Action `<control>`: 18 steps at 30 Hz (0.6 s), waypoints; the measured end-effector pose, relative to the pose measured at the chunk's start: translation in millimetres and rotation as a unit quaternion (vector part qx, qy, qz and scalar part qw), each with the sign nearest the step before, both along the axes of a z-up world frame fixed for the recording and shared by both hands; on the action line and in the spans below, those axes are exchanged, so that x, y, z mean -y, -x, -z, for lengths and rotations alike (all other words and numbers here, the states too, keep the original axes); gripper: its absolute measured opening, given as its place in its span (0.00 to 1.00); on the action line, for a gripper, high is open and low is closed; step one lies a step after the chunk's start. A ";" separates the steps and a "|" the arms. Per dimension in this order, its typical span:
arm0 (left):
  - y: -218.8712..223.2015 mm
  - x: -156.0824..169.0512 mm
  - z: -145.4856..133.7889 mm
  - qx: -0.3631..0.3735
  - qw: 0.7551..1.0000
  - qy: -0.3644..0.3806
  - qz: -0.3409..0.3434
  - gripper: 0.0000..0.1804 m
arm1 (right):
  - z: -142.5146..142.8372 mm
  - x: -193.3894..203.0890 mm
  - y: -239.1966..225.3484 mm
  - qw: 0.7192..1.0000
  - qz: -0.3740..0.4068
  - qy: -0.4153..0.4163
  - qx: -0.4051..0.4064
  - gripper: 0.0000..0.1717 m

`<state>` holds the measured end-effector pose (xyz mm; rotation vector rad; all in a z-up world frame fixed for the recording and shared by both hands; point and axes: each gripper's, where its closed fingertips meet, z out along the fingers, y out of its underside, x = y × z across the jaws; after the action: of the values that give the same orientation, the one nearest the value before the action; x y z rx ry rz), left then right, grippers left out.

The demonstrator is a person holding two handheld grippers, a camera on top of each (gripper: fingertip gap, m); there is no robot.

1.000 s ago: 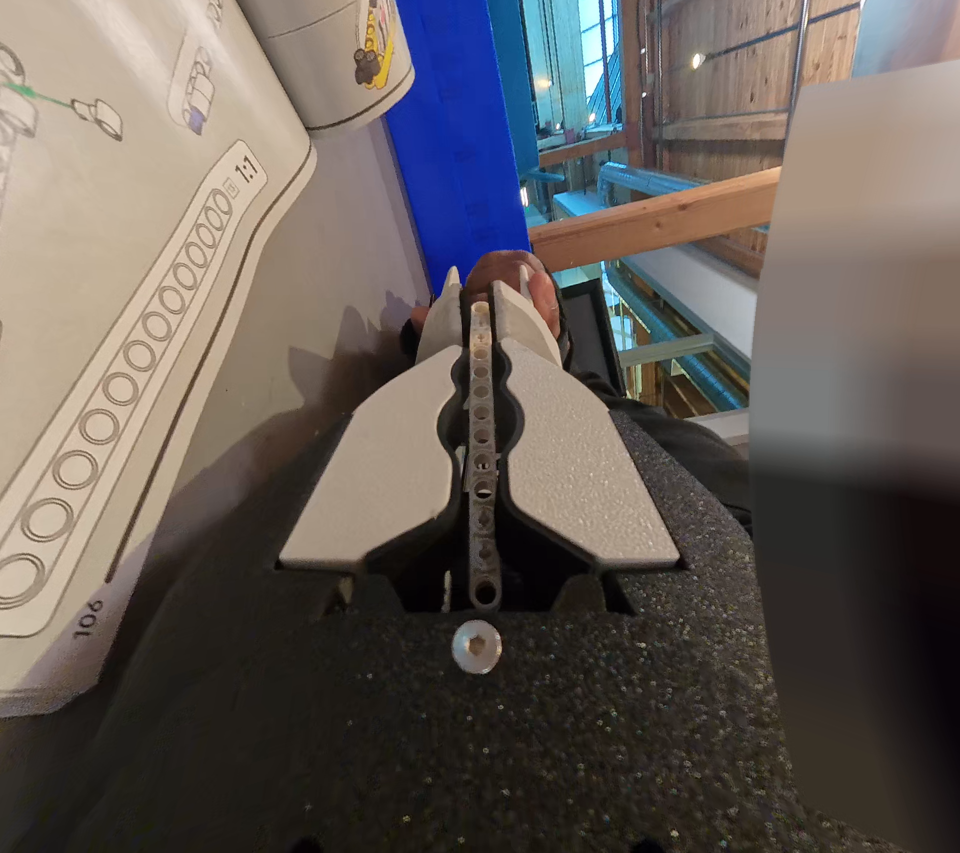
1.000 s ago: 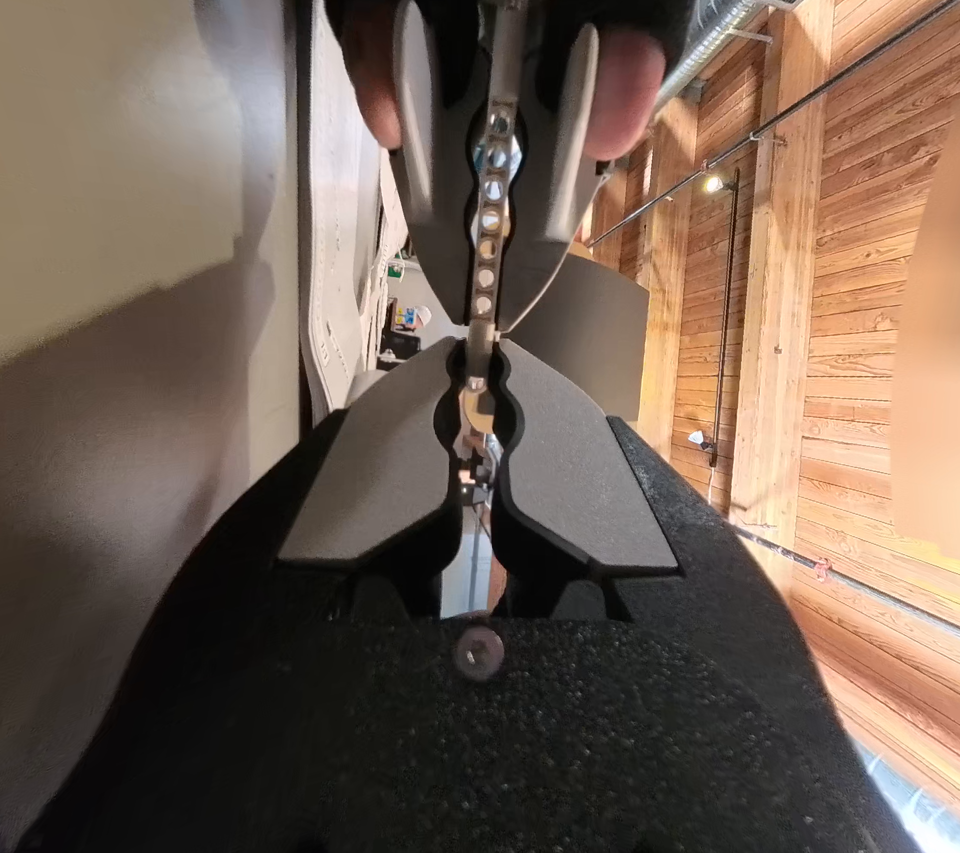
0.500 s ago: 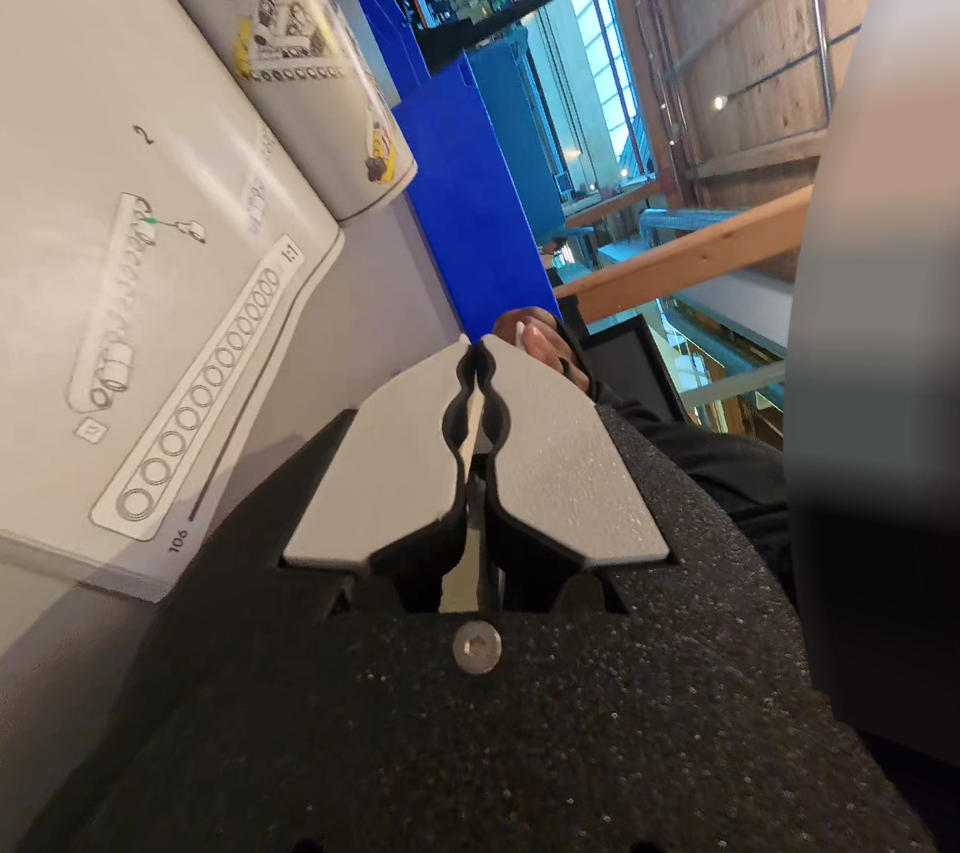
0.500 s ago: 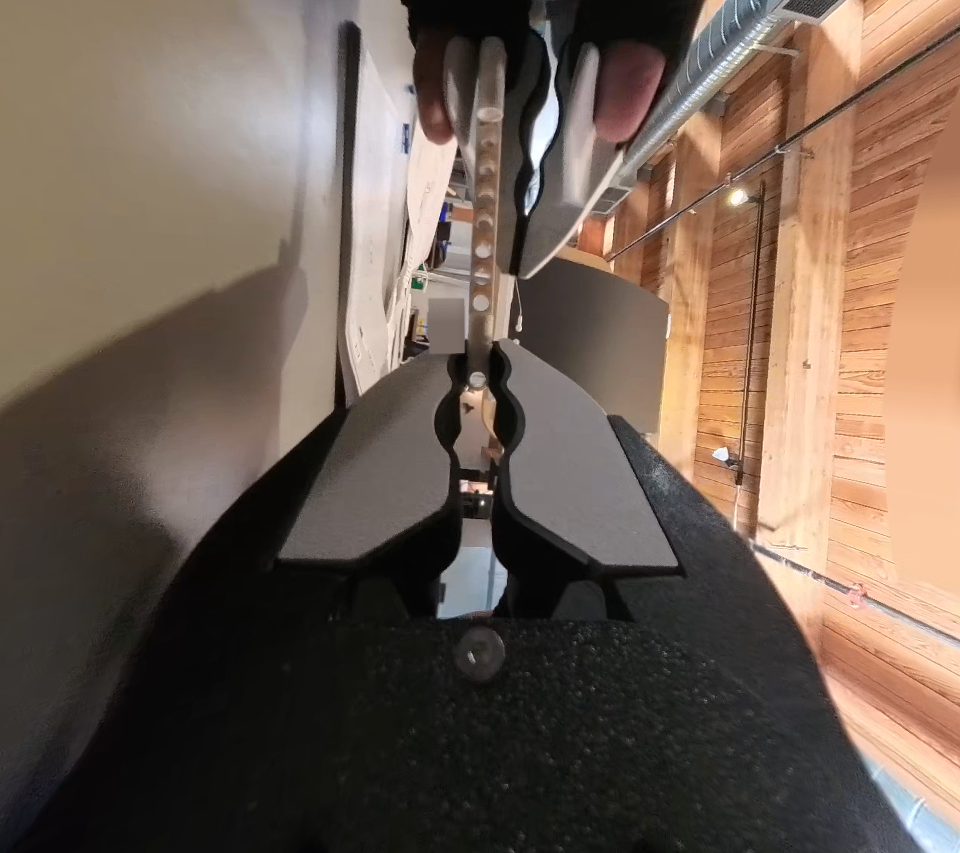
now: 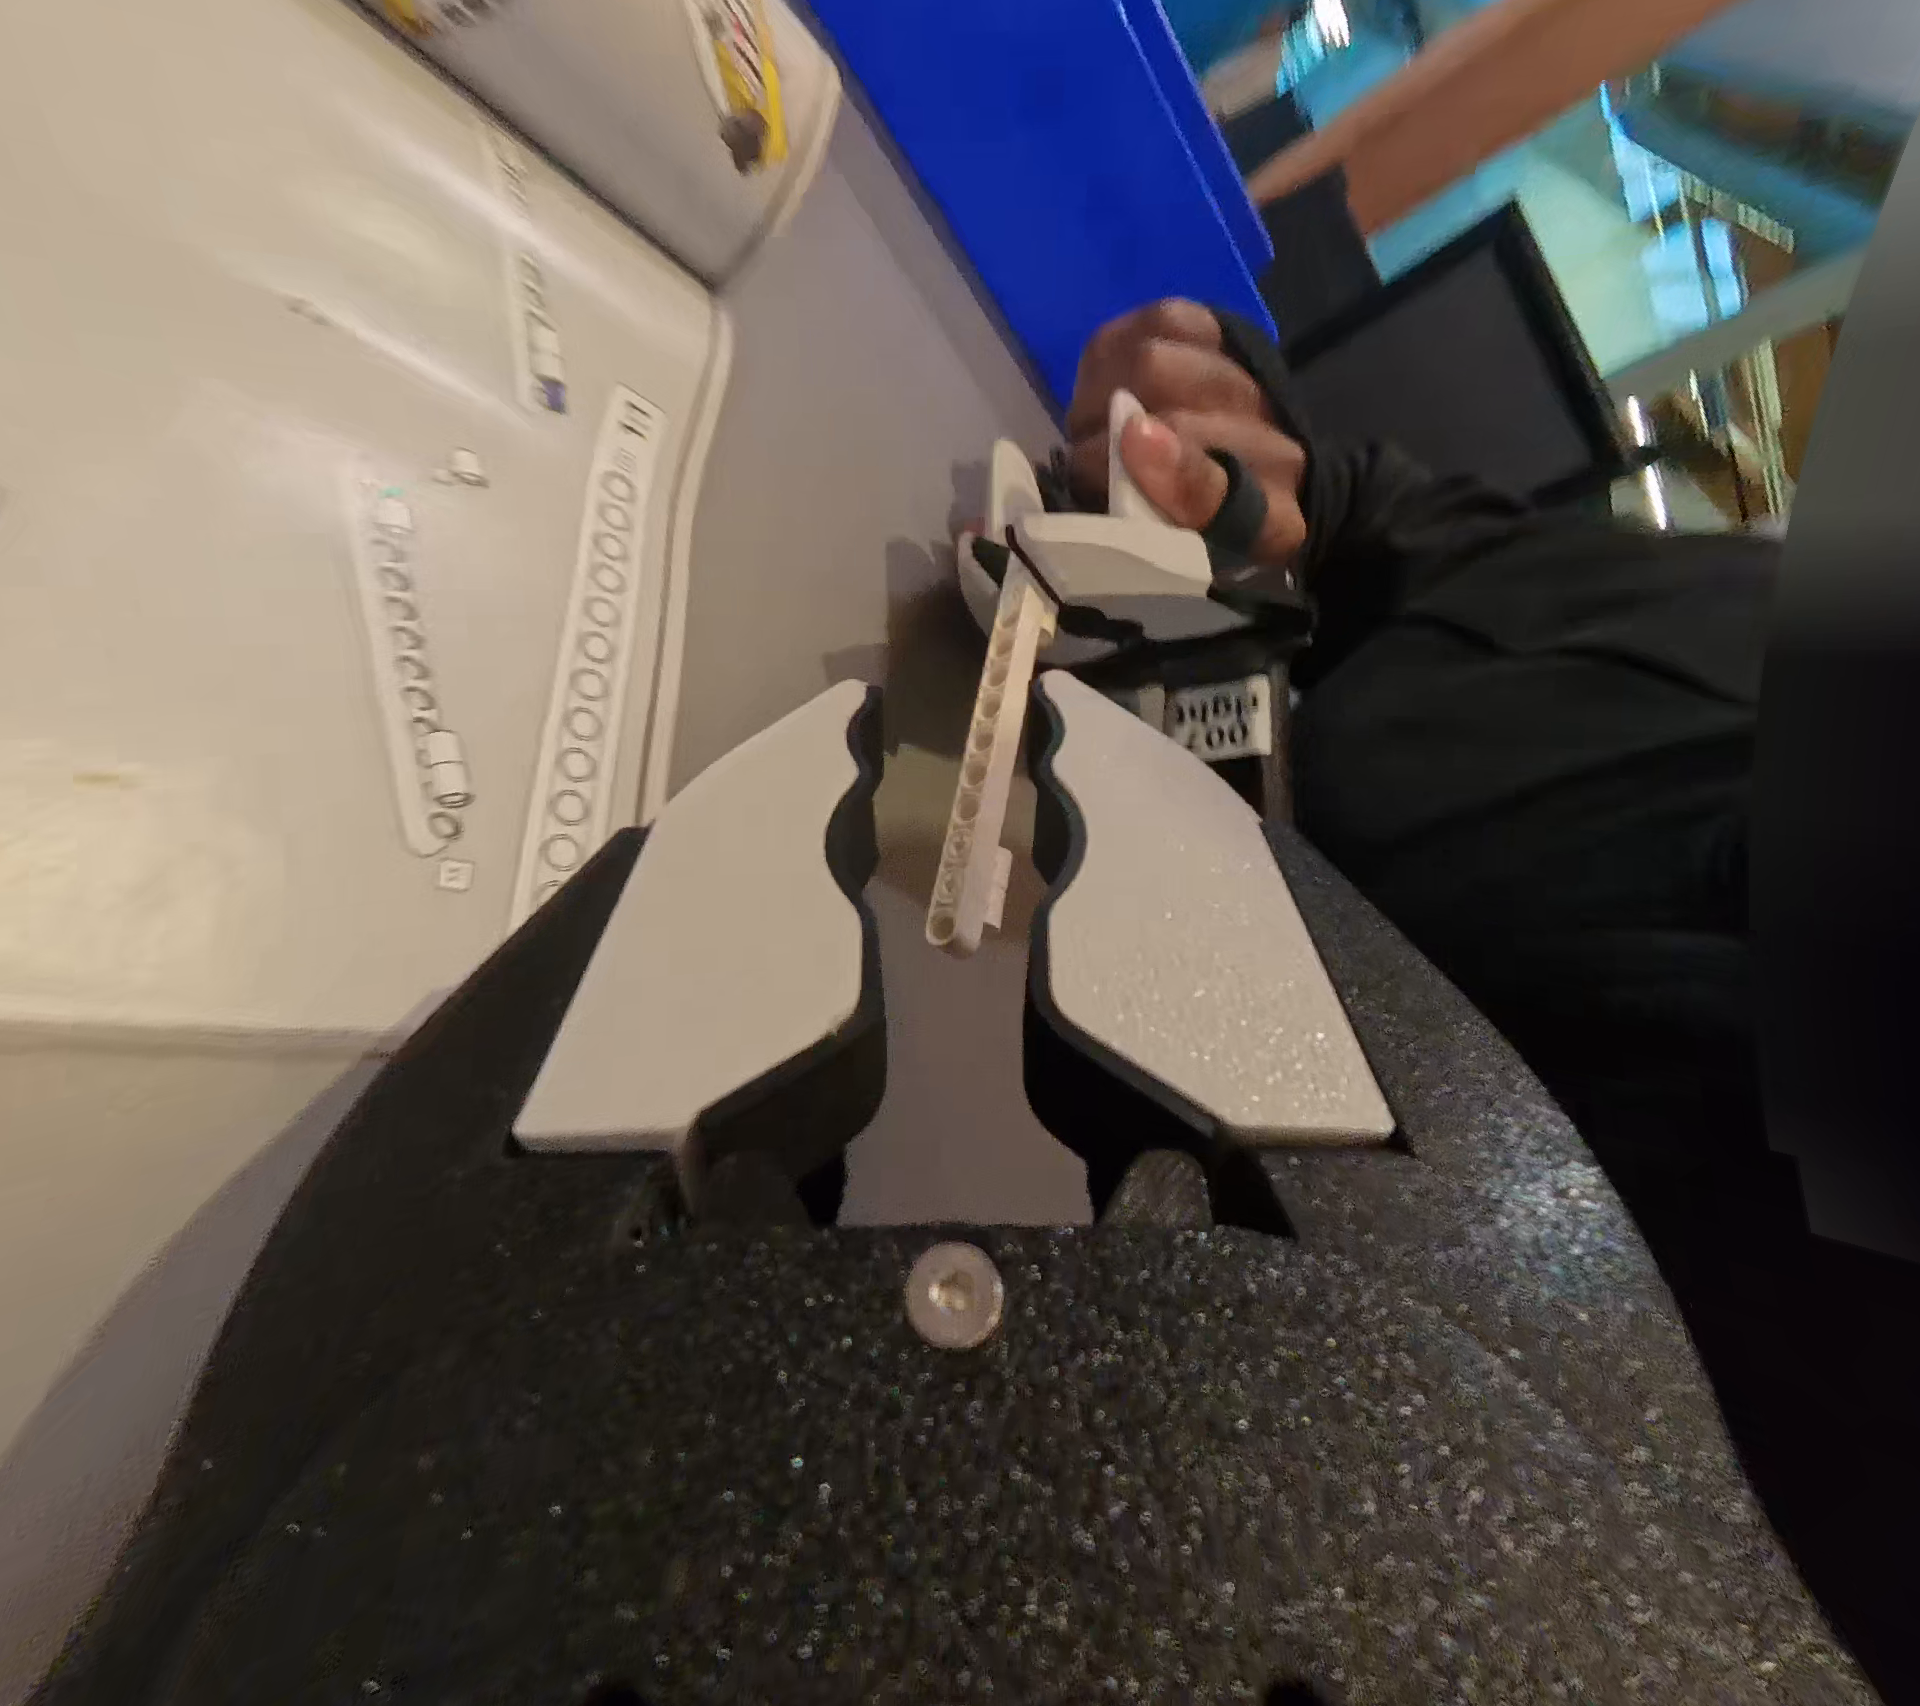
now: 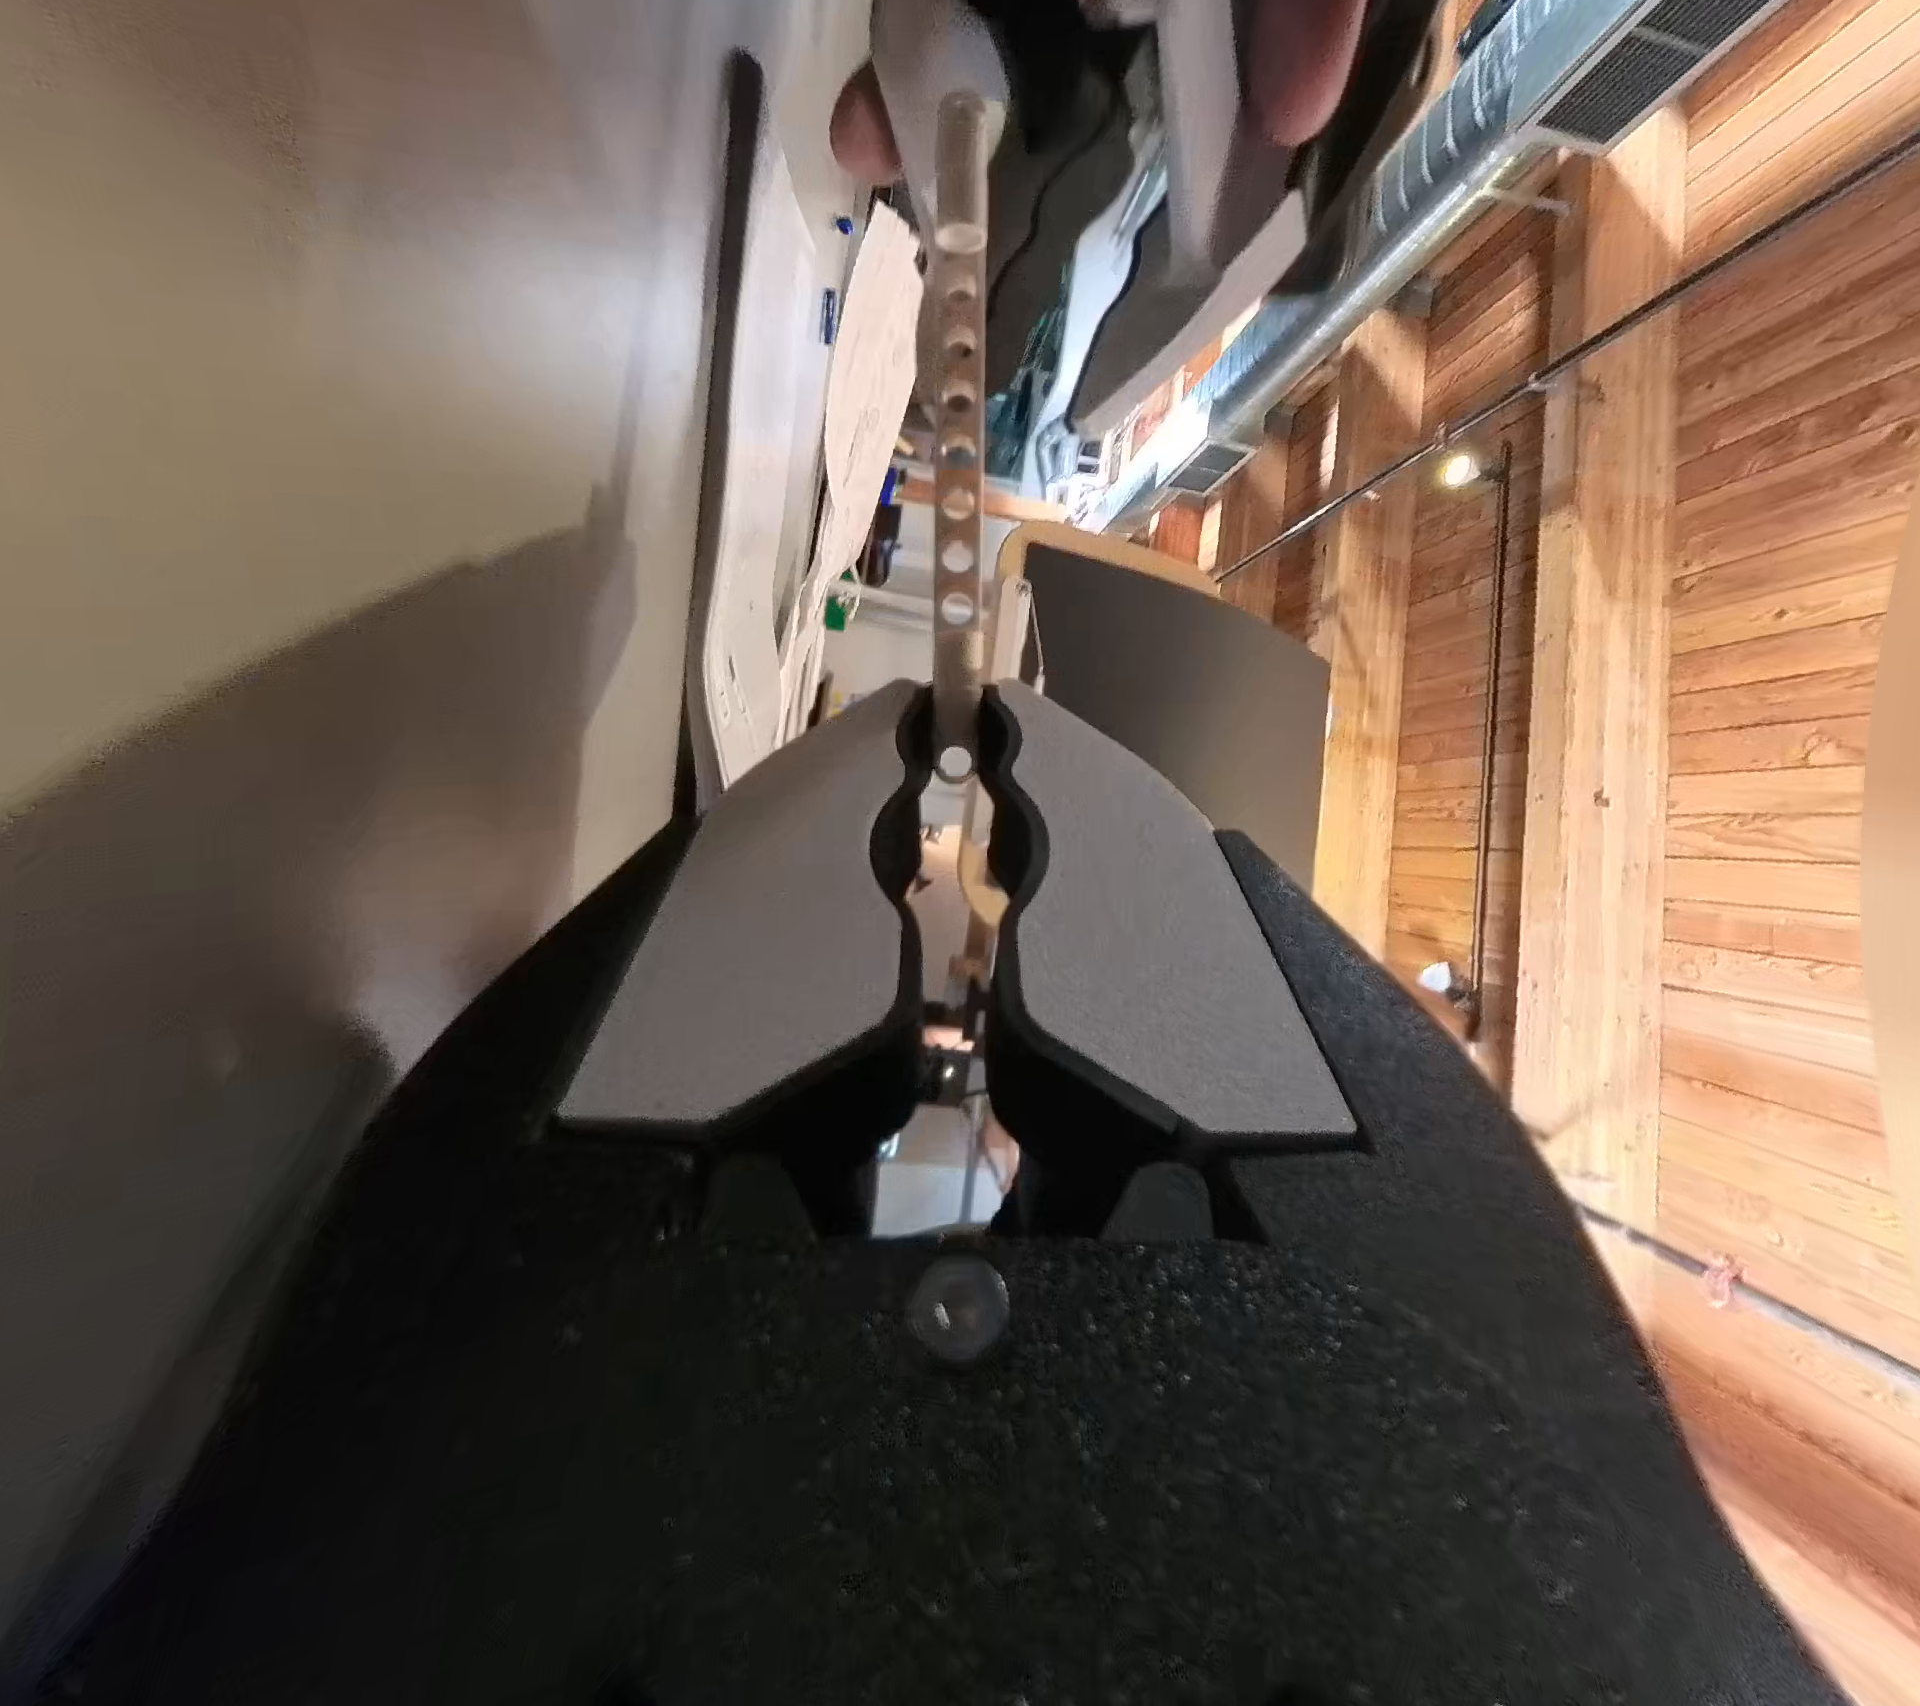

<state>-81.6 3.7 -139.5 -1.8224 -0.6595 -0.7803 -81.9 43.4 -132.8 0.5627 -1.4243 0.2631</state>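
Fingers: R (image 6: 954, 706) clamped on holed beam (image 6: 958, 451) end; L (image 5: 954, 721) apart, gaps both sides.

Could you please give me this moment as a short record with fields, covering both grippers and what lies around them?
left gripper: open, fingers either side of the beam, not pressing it
right gripper: shut on one end of the beam
beam: pale, long, row of holes, small peg near free end
booklet: open on the table, left of grippers
bin: blue, behind

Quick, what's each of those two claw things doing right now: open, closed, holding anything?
Left gripper: open; the beam passes between its fingers, unpinched.
Right gripper: closed on one end of the pale holed beam.
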 end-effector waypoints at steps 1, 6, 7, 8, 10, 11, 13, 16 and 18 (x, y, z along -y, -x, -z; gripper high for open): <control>-7.8 -2.1 0.9 0.006 0.999 0.006 0.035 0.15 | -1.0 1.4 -1.8 1.000 -0.006 -0.002 -0.007 0.04; -47.8 -13.4 8.1 0.050 0.978 0.030 0.199 0.16 | -4.4 3.4 -6.7 0.999 -0.029 -0.006 -0.026 0.04; -51.4 -16.6 9.0 0.056 0.974 0.033 0.215 0.16 | -3.4 4.5 -8.4 0.999 -0.037 -0.010 -0.027 0.04; -54.3 -20.0 8.7 0.060 0.971 0.032 0.229 0.15 | -2.5 5.7 -10.2 0.998 -0.044 -0.014 -0.030 0.04; -59.3 -24.6 11.1 0.054 0.965 0.035 0.255 0.13 | -1.8 8.1 -13.4 0.998 -0.057 -0.017 -0.032 0.04; -61.4 -26.2 13.0 0.049 0.963 0.037 0.264 0.11 | -2.1 8.9 -14.7 0.997 -0.063 -0.016 -0.031 0.04; -63.1 -31.0 13.2 0.054 0.963 0.028 0.264 0.06 | -3.9 9.1 -15.3 0.997 -0.066 -0.012 -0.033 0.04; -60.9 -37.1 10.5 0.060 0.968 0.017 0.244 0.05 | -8.4 6.0 -11.3 0.997 -0.057 -0.003 -0.045 0.04; -56.6 -40.3 5.1 0.080 0.972 0.000 0.222 0.04 | -13.0 3.7 -8.5 0.997 -0.048 0.008 -0.056 0.05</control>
<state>-25.0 44.1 -144.6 -1.9472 -0.3510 -1.2316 -73.4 39.7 -119.8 0.6247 -1.2878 0.3151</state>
